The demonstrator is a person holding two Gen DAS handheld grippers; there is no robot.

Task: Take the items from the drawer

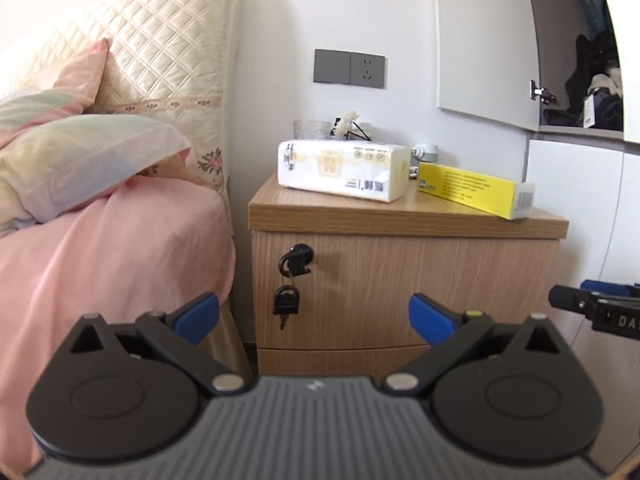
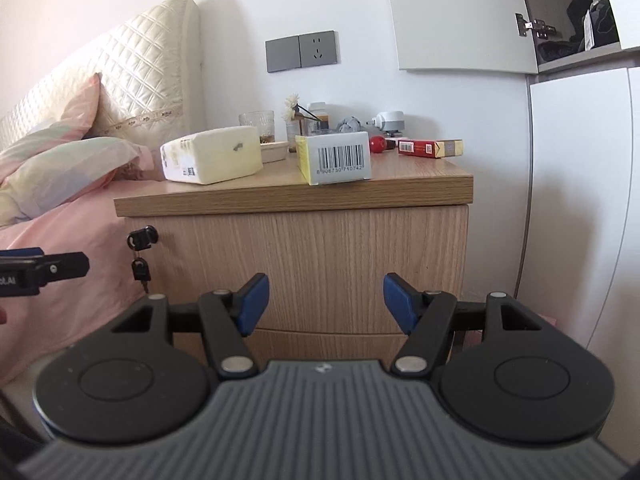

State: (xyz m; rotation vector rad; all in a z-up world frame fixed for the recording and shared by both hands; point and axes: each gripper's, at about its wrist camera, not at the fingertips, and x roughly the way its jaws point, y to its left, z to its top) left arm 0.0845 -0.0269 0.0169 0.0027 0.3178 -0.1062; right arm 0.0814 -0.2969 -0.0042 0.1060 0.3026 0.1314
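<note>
While the upper drawer [image 2: 304, 264] of the nightstand [image 2: 296, 196] is seen shut, no handle is visible; its stiff wooden front would probably be pulled by the black key [image 1: 295, 260]. Both the left gripper [image 1: 314, 318] and right gripper [image 2: 326, 302] are held spread, empty.

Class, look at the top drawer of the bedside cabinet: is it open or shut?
Shut. The top drawer front sits flush under the cabinet top, showing no gap, and a key sits in its lock.
</note>
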